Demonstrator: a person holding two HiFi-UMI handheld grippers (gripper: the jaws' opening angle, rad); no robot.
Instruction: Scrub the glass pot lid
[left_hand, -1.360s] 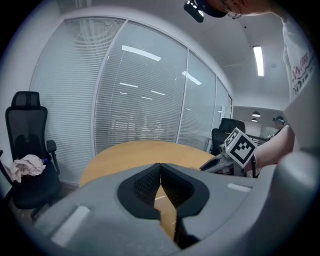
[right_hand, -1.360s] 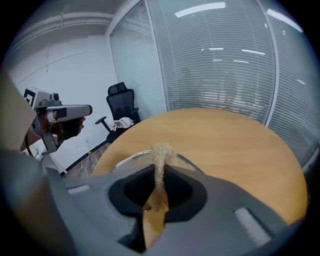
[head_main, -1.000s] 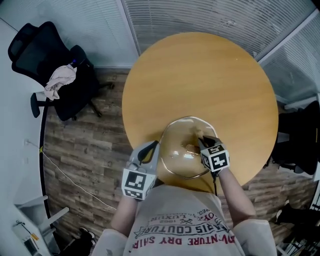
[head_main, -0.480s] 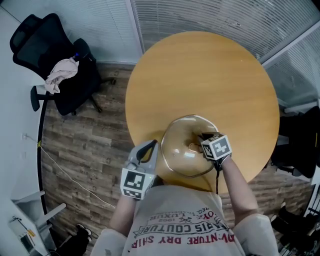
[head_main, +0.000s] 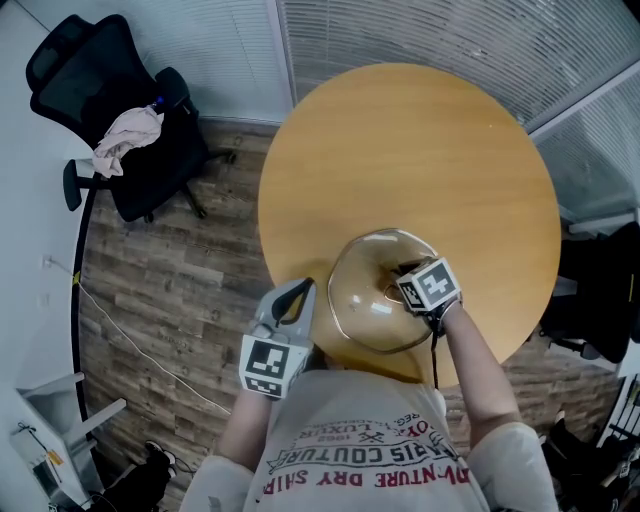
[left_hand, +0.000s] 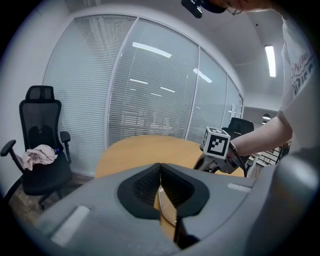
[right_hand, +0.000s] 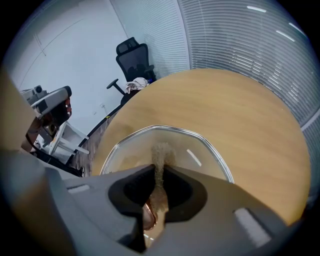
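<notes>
Right gripper (head_main: 403, 281) with scrubber (right_hand: 159, 156) on lid (head_main: 358, 312)

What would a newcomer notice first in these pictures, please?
The glass pot lid at the near edge of the round wooden table, its rim clamped by the left hand-held gripper while the right hand-held gripper presses a brownish scrub pad on it. Next, the black office chair with a cloth, far left.

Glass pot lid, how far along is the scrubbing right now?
Done: the left gripper is clamped on the rim of the glass pot lid, holding it at the near edge of the round wooden table. In hand: the right gripper pinches a tan scrub pad set against the glass. Left: the rest of the scrubbing; how clean the glass is, I can't tell.
</notes>
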